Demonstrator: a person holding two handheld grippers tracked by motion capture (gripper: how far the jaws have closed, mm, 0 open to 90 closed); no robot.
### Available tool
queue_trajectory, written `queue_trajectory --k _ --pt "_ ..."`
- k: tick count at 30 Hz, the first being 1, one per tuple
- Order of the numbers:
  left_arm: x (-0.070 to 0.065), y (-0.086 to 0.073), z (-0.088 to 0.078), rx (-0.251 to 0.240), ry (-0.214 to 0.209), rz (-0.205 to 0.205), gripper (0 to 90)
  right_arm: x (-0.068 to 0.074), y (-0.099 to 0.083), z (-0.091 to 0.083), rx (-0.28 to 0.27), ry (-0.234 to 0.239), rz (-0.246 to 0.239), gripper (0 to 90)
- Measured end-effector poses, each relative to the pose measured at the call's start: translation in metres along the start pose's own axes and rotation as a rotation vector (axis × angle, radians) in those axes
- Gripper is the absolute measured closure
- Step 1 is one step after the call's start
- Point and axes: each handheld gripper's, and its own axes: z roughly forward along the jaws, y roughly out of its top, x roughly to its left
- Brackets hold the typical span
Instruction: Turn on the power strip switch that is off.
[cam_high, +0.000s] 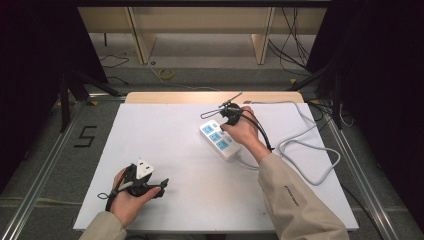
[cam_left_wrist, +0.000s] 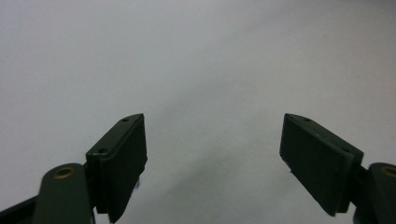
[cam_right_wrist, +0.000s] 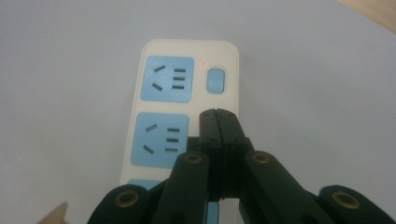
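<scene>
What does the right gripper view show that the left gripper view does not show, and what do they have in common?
Right gripper view alone: a white power strip with blue sockets and a blue switch, a small red light beside that switch, and the right claw with its jaws closed together, its tips over the strip beside the second socket.

Left gripper view alone: the left claw with its jaws wide apart and nothing between them.

Both share: the white table surface and a pair of black jaws rising from the bottom.

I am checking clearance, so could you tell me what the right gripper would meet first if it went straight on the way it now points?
Probably the power strip: the right gripper, jaws shut, points at its middle switch, though how far above it hangs is unclear.
</scene>
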Motion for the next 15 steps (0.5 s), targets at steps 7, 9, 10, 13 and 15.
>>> queue_trajectory --k 7,9,10,13,15 --pt "0.000 0.000 0.001 0.006 -0.001 0.004 22.8 -0.003 -0.017 -0.014 -0.019 0.009 -0.006 89.4" --pt "-0.001 0.000 0.001 0.007 0.000 0.002 22.8 -0.003 -0.021 -0.017 -0.016 0.018 -0.001 89.0" --pt "-0.001 0.000 0.001 0.005 -0.001 0.002 22.8 -0.003 -0.024 -0.020 -0.020 0.019 0.001 88.7" --pt "-0.001 0.000 0.001 0.007 -0.001 0.002 22.8 -0.004 -0.031 -0.026 -0.017 0.036 0.005 87.3" --pt "-0.001 -0.001 0.001 0.007 0.000 0.003 22.8 -0.003 -0.036 -0.030 -0.020 0.042 0.001 86.5"
